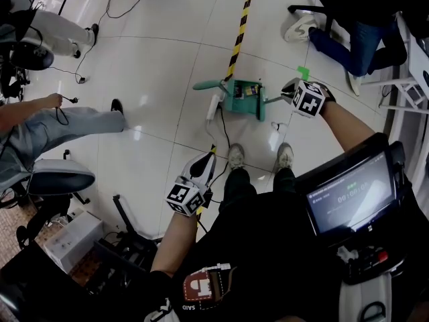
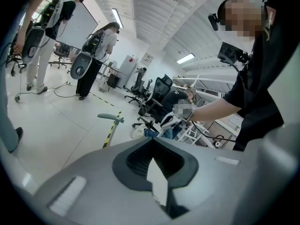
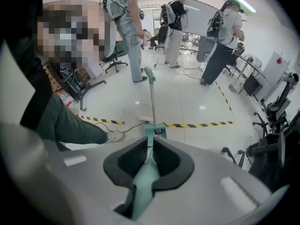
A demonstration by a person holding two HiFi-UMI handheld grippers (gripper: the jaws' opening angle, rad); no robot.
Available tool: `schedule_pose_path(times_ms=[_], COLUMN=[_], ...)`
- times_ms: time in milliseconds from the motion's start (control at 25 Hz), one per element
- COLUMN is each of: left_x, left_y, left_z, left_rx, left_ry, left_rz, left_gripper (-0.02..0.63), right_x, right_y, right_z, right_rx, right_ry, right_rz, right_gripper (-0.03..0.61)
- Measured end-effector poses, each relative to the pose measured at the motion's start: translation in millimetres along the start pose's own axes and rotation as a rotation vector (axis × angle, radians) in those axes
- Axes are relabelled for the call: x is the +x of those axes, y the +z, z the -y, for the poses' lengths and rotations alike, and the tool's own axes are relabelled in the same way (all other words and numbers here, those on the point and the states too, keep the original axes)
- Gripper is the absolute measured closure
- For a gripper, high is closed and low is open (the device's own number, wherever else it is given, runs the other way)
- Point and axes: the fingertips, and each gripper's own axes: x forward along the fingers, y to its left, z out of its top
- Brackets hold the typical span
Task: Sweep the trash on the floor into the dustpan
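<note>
A teal dustpan sits on the white floor ahead of my shoes, with some scraps inside it. My right gripper is shut on its teal handle, which fills the gap between the jaws. The dustpan lies just beyond the jaws. A pale pole with a green grip stands upright at the pan. A small green scrap lies on the floor farther out. My left gripper hangs by my left leg, away from the pan, its jaws together around nothing I can name.
Yellow-black tape crosses the floor, and a cable runs by my feet. People stand and sit around: a leg at the left, a seated person at the top right. Office chairs crowd the lower left.
</note>
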Motion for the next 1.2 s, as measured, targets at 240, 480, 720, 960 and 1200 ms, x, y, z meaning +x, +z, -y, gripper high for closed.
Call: schedule_pose_path(times_ms=[240,480,720,960,1200], left_x=[-2,-3,-11,-16,-26], left_y=[0,-6,-17,-15,-16], left_z=[8,3,-7,-9,-10], left_rx=[-0.001,-0.011,-0.024,-0.036,-0.040], left_ry=[0.003,0.007,0.022,0.027,0.031], left_rz=[0.003,-0.010,-0.020,-0.005,0.013], left_gripper=[0.615,0.615,0.615,0.615,0.615], right_x=[-23,9,50,58,34], right_y=[-34,-54,-23,11,19], right_z=[4,10,-32,-61,-61], right_rx=[-0.002,-0.023,-0.156,-0.301,-0.328], right_ry=[-0.023,0.009,0.117,0.146,0.125], right_rz=[-0.086,-0.184,-0.170,-0.115,-0.084], right_gripper=[0.543,0.543,0.545,0.546,0.546])
